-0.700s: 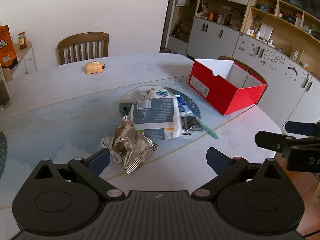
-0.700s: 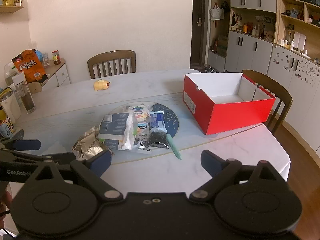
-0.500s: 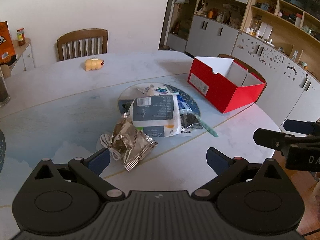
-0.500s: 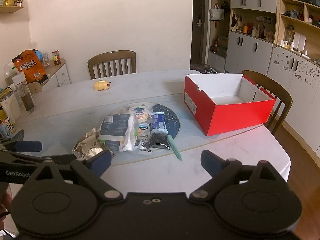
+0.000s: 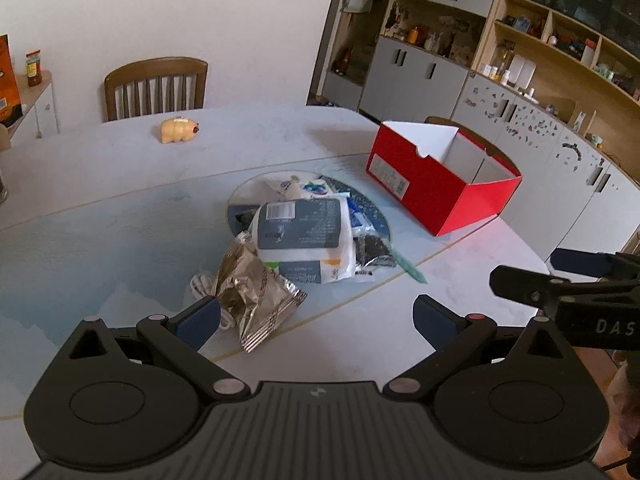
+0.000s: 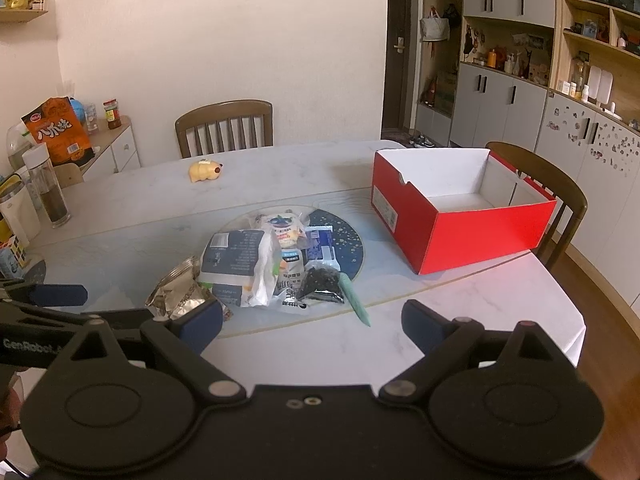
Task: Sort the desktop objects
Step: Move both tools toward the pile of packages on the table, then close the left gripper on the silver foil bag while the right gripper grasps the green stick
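Both grippers hover above the near edge of the table [image 5: 100, 208], tilted down toward it. Left gripper [image 5: 316, 318] has its jaws spread wide, nothing between them; the crumpled foil snack bag [image 5: 256, 292] sits just past its left fingertip, lower centre of the left wrist frame. Right gripper [image 6: 312, 322] is also wide open and empty.

Pile of items at mid-frame on the dark round mat [image 6: 352, 248]: tissue pack [image 5: 304, 236] on top, small black packet [image 6: 322, 284] and teal pen [image 6: 354, 298] at its right side, a white coiled cord [image 5: 200, 284] left of the foil bag.

Red box [image 6: 460, 216] stands open at right of frame, well apart from the pile, with only its white lining showing inside. Yellow toy [image 6: 204, 170] lies alone at the far side, near the wooden chair [image 6: 224, 126].
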The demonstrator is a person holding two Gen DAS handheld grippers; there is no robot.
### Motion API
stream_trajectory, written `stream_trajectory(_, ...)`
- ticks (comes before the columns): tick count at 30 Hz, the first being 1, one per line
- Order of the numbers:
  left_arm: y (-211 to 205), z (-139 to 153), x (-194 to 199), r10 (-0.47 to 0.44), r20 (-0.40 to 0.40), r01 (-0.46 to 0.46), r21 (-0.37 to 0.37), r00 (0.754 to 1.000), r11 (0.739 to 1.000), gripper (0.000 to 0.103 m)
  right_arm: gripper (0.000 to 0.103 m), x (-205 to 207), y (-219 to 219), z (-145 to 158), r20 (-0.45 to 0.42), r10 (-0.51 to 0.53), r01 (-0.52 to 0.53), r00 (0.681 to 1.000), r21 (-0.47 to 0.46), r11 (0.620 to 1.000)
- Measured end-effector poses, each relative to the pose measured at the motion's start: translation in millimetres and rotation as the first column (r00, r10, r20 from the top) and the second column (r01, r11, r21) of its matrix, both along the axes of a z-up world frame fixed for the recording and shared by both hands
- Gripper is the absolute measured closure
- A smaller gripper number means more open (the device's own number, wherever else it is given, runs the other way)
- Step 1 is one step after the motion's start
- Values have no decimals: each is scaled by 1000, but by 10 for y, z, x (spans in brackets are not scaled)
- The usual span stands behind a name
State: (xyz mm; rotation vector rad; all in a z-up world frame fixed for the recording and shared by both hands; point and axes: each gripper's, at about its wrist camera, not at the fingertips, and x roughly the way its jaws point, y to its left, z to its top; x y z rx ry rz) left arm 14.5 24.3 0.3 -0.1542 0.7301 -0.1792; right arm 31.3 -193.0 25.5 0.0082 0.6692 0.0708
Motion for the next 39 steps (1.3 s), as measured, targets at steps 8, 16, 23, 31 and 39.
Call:
stream_trajectory(8,-27,-5,85,5,3,-5,27,1000,1000,0,6,72,-3,-16,4,6,-7,1000,4,1000)
stream_trajectory(16,-71,-49,194,31,-4,-31,51,1000,998,0,7,239,-93,-92,-1,28,-28,1000,11,1000)
stream_trajectory(23,-104,-163,353,71,19,-73,90,997,993,0,7,463,-175,-219,-32,119,-118,992,20,993)
stream_trajectory(31,-162,-438,567,97,29,-101,180,995,978,0,9,796,-248,-580,-113,264,-269,958,-33,963)
stream_trajectory(39,-216,-773,875,110,-21,-101,256,994,961,0,16,1176,-385,-924,-174,301,-312,938,-39,949)
